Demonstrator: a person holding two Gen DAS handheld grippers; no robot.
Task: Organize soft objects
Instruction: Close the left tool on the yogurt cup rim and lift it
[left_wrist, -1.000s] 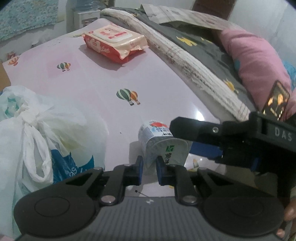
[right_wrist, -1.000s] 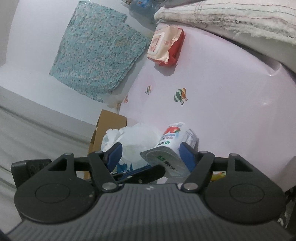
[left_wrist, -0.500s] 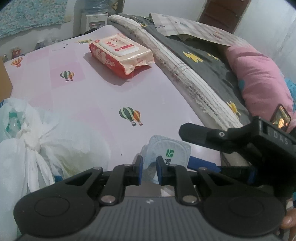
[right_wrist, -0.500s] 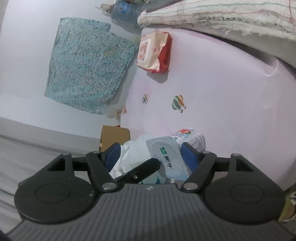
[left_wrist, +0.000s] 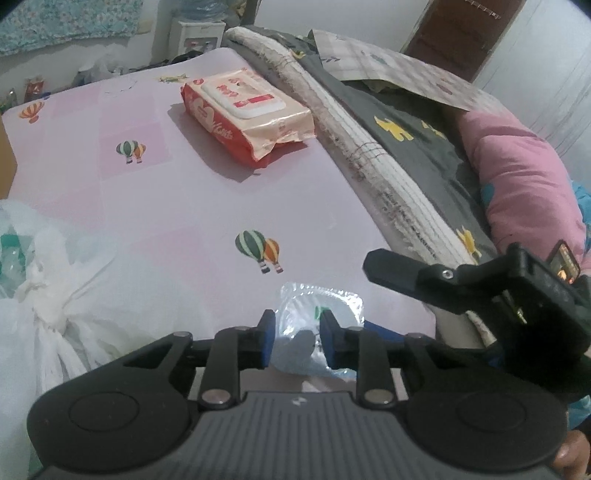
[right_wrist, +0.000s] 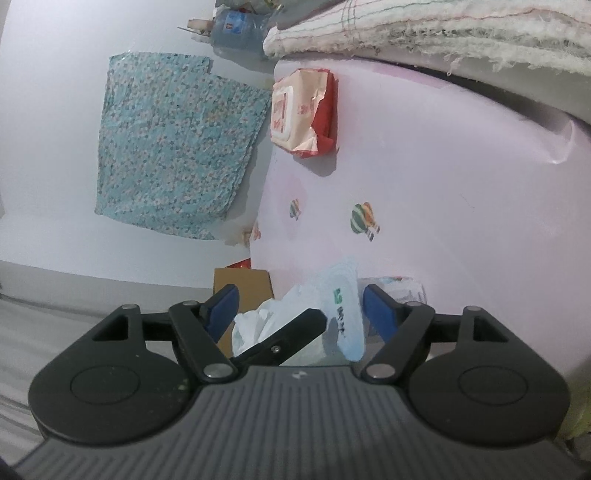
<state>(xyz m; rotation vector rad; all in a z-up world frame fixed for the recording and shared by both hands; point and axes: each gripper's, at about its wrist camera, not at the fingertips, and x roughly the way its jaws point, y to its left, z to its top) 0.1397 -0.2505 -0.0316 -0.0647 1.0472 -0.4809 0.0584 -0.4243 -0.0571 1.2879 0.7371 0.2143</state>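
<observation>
Lying low between both tools, the small tissue pack (left_wrist: 319, 314) has turned since a second ago: its printed side faced the left wrist camera then, and now its pale end does. The left tool (left_wrist: 297, 334) had pinched it narrowly; its jaws have just been opening and now stand slightly apart around the pack, with pad contact too close to judge. The right tool (right_wrist: 299, 304) stands wide, the pack just inside its right pad, seemingly untouched. The handover looks unfinished. Beyond lie the pink bed sheet (left_wrist: 192, 206), a wet-wipes pack (left_wrist: 245, 110) and a knotted white plastic bag (left_wrist: 48, 295).
</observation>
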